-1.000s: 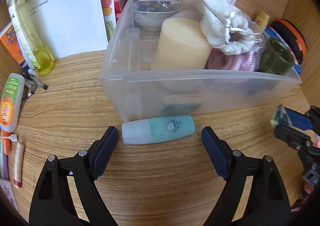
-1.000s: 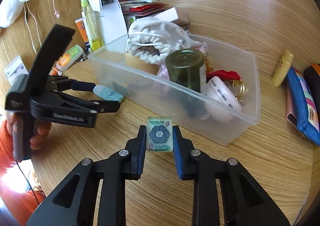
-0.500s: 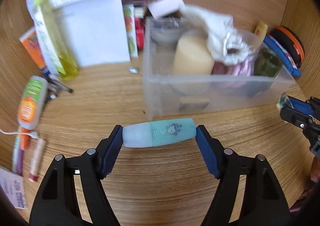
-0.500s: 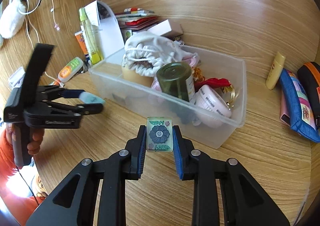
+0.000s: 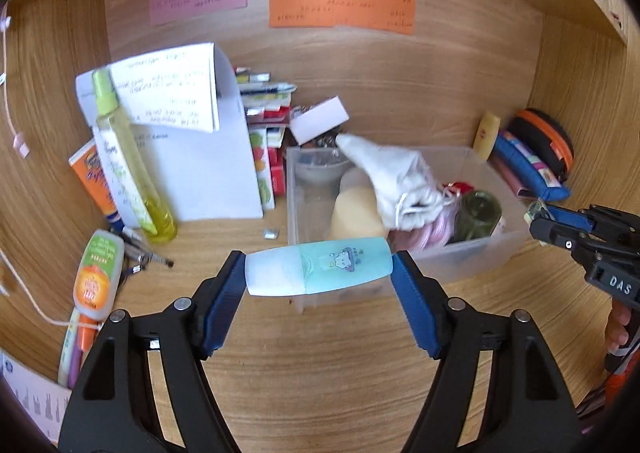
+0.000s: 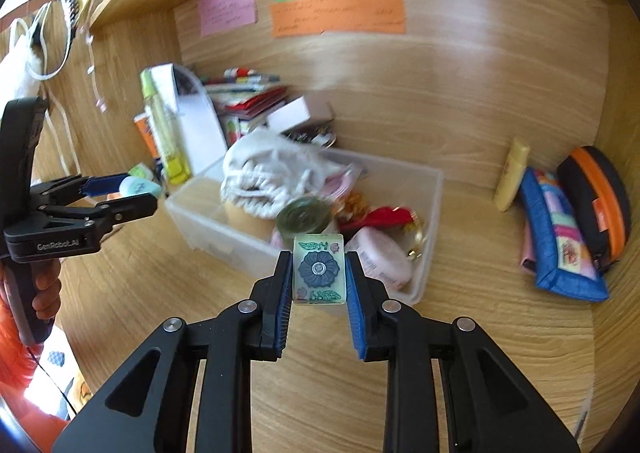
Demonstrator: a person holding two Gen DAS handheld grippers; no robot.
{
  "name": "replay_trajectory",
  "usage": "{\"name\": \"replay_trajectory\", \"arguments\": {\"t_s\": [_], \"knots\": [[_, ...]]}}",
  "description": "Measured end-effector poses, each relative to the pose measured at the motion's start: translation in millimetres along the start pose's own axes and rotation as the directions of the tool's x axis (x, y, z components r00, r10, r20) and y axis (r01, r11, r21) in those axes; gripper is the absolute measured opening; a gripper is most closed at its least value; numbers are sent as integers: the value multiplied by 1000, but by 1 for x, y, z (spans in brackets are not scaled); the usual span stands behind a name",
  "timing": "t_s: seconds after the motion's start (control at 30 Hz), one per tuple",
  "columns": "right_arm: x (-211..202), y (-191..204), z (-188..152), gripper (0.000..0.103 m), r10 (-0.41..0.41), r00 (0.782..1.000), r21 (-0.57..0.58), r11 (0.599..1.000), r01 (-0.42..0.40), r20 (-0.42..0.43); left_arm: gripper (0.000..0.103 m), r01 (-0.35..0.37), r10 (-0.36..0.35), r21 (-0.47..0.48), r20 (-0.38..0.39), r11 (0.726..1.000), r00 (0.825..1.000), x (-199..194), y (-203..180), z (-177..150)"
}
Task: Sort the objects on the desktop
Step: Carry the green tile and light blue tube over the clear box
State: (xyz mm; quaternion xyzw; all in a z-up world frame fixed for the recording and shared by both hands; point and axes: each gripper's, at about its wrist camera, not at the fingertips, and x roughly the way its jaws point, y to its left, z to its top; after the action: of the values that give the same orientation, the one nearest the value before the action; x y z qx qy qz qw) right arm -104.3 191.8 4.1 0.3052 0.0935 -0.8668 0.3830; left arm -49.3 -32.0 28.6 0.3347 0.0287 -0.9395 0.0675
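Note:
My left gripper (image 5: pixel 319 268) is shut on a pale teal tube (image 5: pixel 318 265) with a cartoon print, held end to end and lifted above the desk in front of the clear plastic bin (image 5: pixel 472 261). The right wrist view shows that left gripper (image 6: pixel 136 193) at the left, still with the teal tube (image 6: pixel 138 185). My right gripper (image 6: pixel 318 273) is shut on a small green tile with a dark flower (image 6: pixel 319 268), raised over the near rim of the bin (image 6: pixel 430 213). The bin holds a white drawstring pouch (image 5: pixel 400 181), a green jar (image 5: pixel 478 215) and a pink tub (image 6: pixel 378 257).
White papers (image 5: pixel 208 157) and a yellow spray bottle (image 5: pixel 128 161) lean at the back left. An orange-labelled tube (image 5: pixel 96 273) and pens lie at the left edge. A blue pouch (image 6: pixel 560 237), an orange-black case (image 6: pixel 600 197) and a yellow tube (image 6: pixel 510 177) sit at the right. Sticky notes (image 5: pixel 340 7) hang on the back wall.
The left gripper closed on the teal tube where it lay by the bin and lifted it off the desk. The right gripper rose with the flower tile, toward the bin's rim.

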Motion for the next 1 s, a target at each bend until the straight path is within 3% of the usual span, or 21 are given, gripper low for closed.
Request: {"name": "replay_trajectory", "arguments": {"t_s": [0.2, 0.53, 0.7, 1.0], "knots": [[3, -19, 13, 22, -41, 999, 41, 998, 41, 19, 73, 10, -10, 7, -13, 1000, 1000, 17, -4, 6], [44, -30, 16, 22, -78, 996, 52, 995, 81, -53, 73, 8, -7, 18, -56, 1000, 998, 55, -3, 9], [65, -36, 17, 22, -71, 993, 41, 996, 76, -99, 73, 34, -34, 8, -60, 999, 998, 59, 0, 11], [80, -35, 25, 23, -78, 992, 13, 997, 80, -103, 73, 87, -86, -1, -96, 996, 992, 69, 1, 9]]}}
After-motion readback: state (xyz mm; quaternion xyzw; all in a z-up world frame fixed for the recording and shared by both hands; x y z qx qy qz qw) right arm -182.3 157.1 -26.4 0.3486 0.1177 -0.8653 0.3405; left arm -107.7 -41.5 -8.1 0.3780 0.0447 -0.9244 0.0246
